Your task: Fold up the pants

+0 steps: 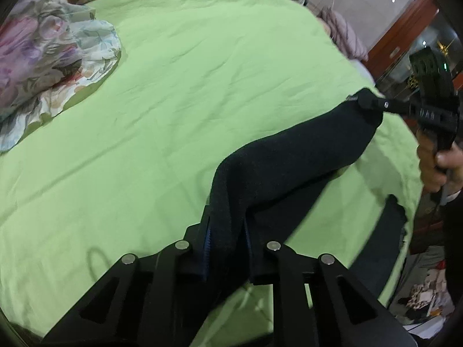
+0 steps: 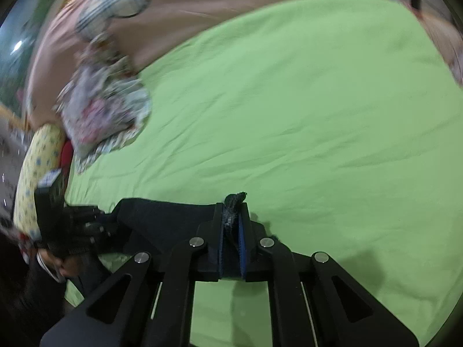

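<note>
Dark navy pants (image 1: 292,156) stretch over the green bed sheet (image 1: 185,86) between both grippers. In the left wrist view my left gripper (image 1: 227,217) is shut on one end of the pants' edge, the cloth bunched between its blue pads. The right gripper (image 1: 373,105) pinches the far end at the right, held by a hand (image 1: 439,164). In the right wrist view my right gripper (image 2: 233,217) is shut on a bunched bit of the pants (image 2: 170,217), which run left to the left gripper (image 2: 108,219). More of the pants hangs below the bed edge (image 1: 385,225).
A crumpled floral cloth (image 1: 49,66) lies at the sheet's far left, also in the right wrist view as floral cloth (image 2: 107,110). A pink-beige blanket (image 2: 202,3) covers the bed's far side. A yellow patterned pillow (image 2: 37,167) lies at the left edge. Clutter lies on the floor (image 1: 425,295).
</note>
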The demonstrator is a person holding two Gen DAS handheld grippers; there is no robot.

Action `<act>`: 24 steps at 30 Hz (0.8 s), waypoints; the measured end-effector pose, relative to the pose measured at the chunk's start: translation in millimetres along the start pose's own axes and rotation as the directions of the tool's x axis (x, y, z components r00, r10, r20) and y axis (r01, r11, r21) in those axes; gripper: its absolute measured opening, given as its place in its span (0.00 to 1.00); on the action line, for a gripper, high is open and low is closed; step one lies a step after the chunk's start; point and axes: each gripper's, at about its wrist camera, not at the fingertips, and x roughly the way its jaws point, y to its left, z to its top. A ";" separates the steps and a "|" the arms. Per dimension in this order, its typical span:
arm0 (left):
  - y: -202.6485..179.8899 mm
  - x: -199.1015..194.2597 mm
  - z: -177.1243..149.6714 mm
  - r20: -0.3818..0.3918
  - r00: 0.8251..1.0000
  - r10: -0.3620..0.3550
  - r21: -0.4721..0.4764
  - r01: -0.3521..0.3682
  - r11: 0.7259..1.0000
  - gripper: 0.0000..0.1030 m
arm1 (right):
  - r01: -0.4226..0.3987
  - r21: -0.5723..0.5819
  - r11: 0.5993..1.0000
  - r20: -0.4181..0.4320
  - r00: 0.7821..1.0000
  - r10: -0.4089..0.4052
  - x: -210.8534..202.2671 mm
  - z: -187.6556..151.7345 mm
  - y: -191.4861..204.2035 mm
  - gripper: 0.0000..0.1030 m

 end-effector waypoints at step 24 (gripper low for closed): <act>-98.3 -66.8 -134.4 0.092 0.995 -0.034 0.080 0.026 0.996 0.15 | -0.103 -0.092 0.990 0.183 0.976 0.118 -84.9 -147.7 -0.4 0.07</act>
